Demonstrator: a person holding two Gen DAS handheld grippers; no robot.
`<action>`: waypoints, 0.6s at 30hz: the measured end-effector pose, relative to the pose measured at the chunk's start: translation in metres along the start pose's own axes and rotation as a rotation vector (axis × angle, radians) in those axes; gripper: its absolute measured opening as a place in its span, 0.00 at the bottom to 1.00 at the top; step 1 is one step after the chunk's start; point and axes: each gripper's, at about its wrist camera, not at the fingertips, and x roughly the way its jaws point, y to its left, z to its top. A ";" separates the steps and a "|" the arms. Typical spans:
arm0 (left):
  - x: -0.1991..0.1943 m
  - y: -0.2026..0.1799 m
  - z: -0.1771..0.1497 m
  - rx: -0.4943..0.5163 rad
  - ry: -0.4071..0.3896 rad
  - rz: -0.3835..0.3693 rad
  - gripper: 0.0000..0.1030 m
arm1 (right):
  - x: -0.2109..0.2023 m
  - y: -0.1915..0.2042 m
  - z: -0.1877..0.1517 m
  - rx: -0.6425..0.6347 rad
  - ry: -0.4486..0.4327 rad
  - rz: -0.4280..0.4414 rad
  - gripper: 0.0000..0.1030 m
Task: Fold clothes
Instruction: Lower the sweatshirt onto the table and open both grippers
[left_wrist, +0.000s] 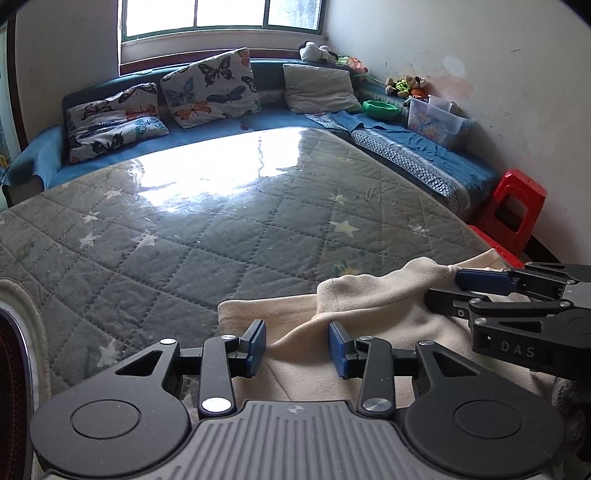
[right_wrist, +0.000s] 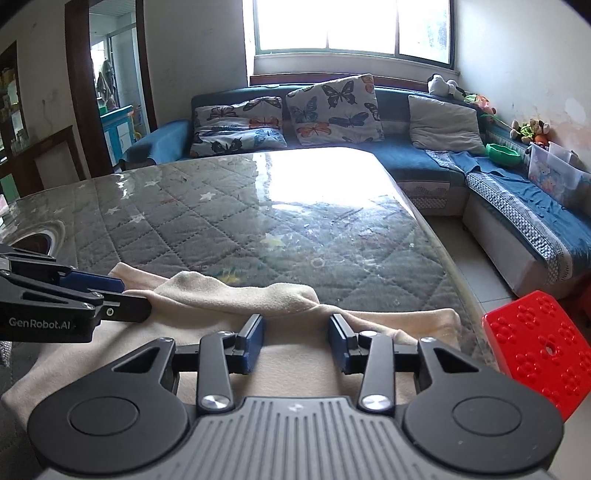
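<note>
My left gripper (left_wrist: 296, 347) points forward and down over the near edge of the table (left_wrist: 221, 236), above the left part of the cream garment (left_wrist: 369, 306). Its blue pads (left_wrist: 257, 345) stand partly apart. A raised fold of the cream cloth runs into the gap between them, but the pads do not press on it; nothing is gripped.

The cream garment lies on the table's near edge, over the grey quilted star-pattern cover under a clear glossy sheet. It is rumpled, with a rolled ridge across its far side (right_wrist: 236, 291).

My right gripper (right_wrist: 296, 343) is pitched down at a similar slope, over the right part of the garment. Its pads (right_wrist: 255, 341) are likewise partly apart, with cloth lying below and between them and no pinch visible. In the left wrist view its fingers enter from the right, turned on their side and resting at the cloth's ridge.

Just beyond the table's right corner stands a red plastic stool (right_wrist: 535, 339). A blue corner sofa (right_wrist: 424, 166) with butterfly cushions (right_wrist: 332, 110) lines the far walls.
</note>
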 end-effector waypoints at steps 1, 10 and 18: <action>-0.003 0.000 0.000 0.002 -0.006 0.001 0.39 | -0.004 0.001 -0.001 -0.005 -0.003 0.004 0.41; -0.046 -0.014 -0.023 0.060 -0.046 -0.050 0.40 | -0.054 0.017 -0.019 -0.052 -0.016 0.033 0.49; -0.062 -0.031 -0.058 0.124 -0.035 -0.064 0.40 | -0.085 0.026 -0.053 -0.070 -0.009 0.005 0.50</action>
